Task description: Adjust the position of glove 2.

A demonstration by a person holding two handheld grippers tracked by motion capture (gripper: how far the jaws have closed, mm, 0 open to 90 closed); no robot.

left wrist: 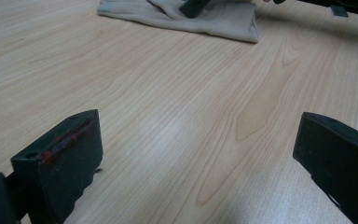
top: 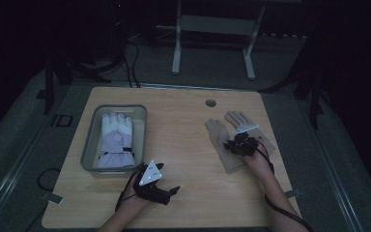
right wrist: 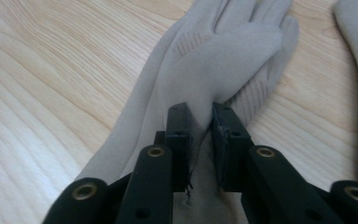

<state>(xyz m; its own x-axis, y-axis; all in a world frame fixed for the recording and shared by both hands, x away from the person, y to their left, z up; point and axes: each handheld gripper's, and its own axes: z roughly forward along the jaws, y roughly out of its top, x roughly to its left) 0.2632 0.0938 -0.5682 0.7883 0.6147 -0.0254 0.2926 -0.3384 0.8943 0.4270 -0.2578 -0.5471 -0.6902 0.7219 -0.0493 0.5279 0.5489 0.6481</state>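
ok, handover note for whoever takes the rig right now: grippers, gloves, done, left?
Left gripper: open, holding nothing, low over bare table near the front edge.
Right gripper: shut on a fold of one beige glove, pinched up from the table.
Second beige glove lies flat beside it.
Done: white glove lies in the grey bin.
Left, probably: move the beige gloves, perhaps to the bin too.

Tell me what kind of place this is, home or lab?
Probably a lab or data-collection room, not a home. A bare wooden table stands on grey carpet with cables trailing behind it, and a white desk frame stands beyond. Props look staged: a clear bin holding a white glove, and beige gloves laid out.
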